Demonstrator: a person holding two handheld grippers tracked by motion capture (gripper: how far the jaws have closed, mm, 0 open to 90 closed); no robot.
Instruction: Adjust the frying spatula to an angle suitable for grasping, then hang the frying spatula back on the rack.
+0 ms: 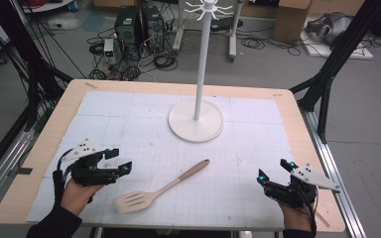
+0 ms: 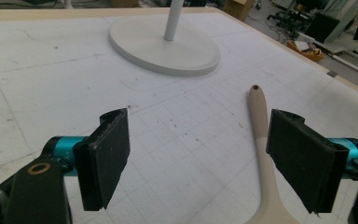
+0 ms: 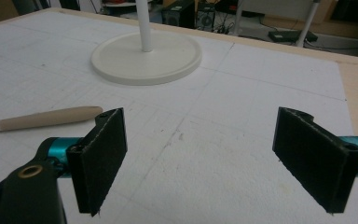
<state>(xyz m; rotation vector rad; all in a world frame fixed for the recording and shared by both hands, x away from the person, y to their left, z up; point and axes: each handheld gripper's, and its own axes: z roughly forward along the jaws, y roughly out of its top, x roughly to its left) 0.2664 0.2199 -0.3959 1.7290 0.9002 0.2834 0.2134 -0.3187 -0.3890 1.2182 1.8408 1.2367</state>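
A wooden slotted spatula [image 1: 171,184] lies flat on the white gridded mat [image 1: 253,144], its head toward the near edge and its handle pointing to the far right. My left gripper [image 1: 120,161] hovers just left of the spatula's head, open with nothing between its jaws. In the left gripper view the spatula handle [image 2: 261,140] runs along the inside of the right jaw of the left gripper [image 2: 198,158], apart from the pads. My right gripper [image 1: 274,169] stands open and empty at the near right. In the right gripper view the handle tip [image 3: 42,118] lies left of the right gripper [image 3: 200,158].
A white stand with a round base [image 1: 183,124] and a tall pole [image 1: 201,64] topped by hooks stands at the far middle of the mat. The wooden table rim [image 1: 54,129] frames the mat. Black frame legs [image 1: 327,74], computers and cables lie beyond.
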